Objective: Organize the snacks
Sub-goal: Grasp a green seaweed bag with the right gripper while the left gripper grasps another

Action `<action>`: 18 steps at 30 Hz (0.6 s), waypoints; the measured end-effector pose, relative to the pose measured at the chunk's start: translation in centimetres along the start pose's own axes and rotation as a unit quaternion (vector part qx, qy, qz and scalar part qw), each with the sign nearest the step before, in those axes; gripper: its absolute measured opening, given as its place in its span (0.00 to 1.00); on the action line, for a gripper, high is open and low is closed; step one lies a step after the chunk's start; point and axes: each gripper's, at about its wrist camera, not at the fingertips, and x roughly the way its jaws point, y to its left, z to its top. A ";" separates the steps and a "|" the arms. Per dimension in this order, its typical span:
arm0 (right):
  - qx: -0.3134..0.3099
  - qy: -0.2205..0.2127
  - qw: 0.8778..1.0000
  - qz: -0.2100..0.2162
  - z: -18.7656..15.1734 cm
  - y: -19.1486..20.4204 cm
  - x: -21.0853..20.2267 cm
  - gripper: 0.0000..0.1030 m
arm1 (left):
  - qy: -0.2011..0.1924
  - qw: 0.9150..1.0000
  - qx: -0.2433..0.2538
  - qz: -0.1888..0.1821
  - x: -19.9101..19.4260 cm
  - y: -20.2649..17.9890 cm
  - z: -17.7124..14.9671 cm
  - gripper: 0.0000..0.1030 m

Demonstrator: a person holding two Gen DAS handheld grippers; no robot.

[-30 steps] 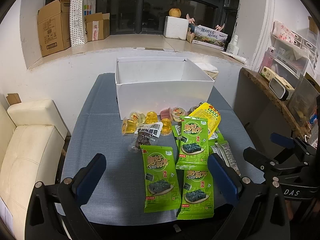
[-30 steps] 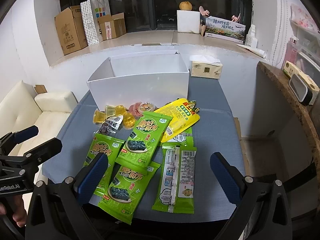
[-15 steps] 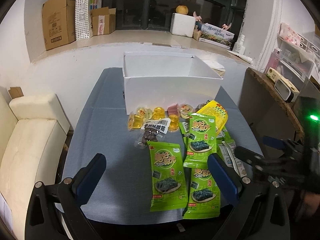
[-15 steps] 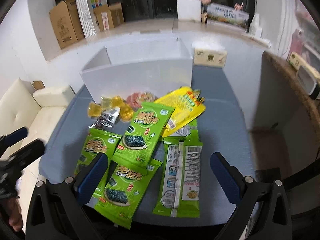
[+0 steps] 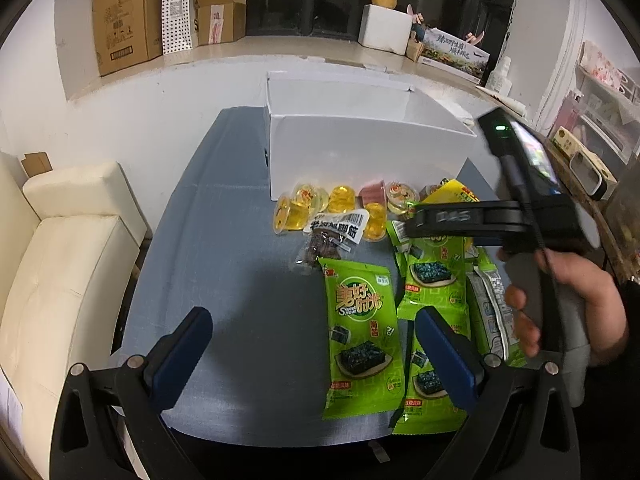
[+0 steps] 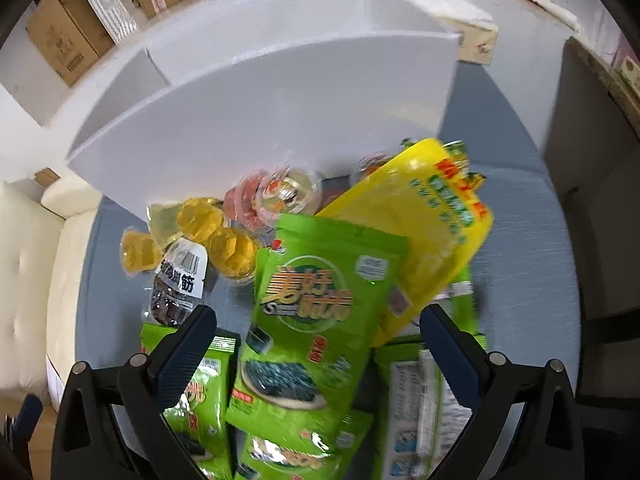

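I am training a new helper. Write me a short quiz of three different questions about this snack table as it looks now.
1. True or false: the white box already holds a green seaweed packet.
2. Which packet lies partly under that seaweed packet in the right wrist view? A) yellow packet B) red packet C) blue packet
3. Fill in: the jelly cups sit just in front of the white ____.

Key: 1 false, no packet shows inside it; 2 A; 3 box.

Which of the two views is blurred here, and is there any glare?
Right wrist view: motion-smeared, worst on the yellow packet and white box. Left wrist view: sharp, only mild sheen on the green seaweed packet. Both bend straight edges, fisheye-style.
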 end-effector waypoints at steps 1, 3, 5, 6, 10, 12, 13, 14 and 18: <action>-0.007 0.008 1.000 -0.006 -0.1 0.4 0.6 0.84 | 0.002 1.000 0.001 -0.001 0.1 0.0 0.1 1.00; -0.023 0.010 0.999 -0.024 -0.5 1.1 1.2 0.72 | 0.005 1.000 0.003 -0.001 0.3 -0.1 0.0 1.00; -0.031 0.003 0.999 -0.028 -0.7 1.5 1.0 0.71 | 0.009 1.000 0.006 -0.001 0.5 -0.3 -0.1 1.00; -0.029 0.005 0.999 -0.022 -0.8 1.5 0.7 0.71 | 0.011 1.000 0.006 -0.001 0.7 -0.3 -0.2 1.00; -0.018 -0.017 1.000 -0.005 -0.8 0.8 -1.3 0.71 | 0.016 1.000 0.008 -0.005 1.2 -0.5 -0.3 1.00; -0.009 -0.029 1.000 0.007 -0.6 0.4 -2.8 0.71 | 0.019 1.000 0.010 -0.008 1.8 -0.7 -0.3 1.00; -0.002 -0.038 0.999 0.016 -0.9 -0.1 -3.9 0.71 | 0.021 1.000 0.011 -0.009 2.3 -0.8 -0.2 1.00; 0.003 -0.047 0.999 0.023 -1.1 -0.6 -5.0 0.71 | 0.023 1.000 0.012 -0.009 2.8 -0.9 -0.1 1.00; 0.029 -0.099 0.994 0.042 -2.6 -3.1 -9.7 0.71 | 0.042 0.999 0.024 -0.001 5.6 -2.1 0.1 1.00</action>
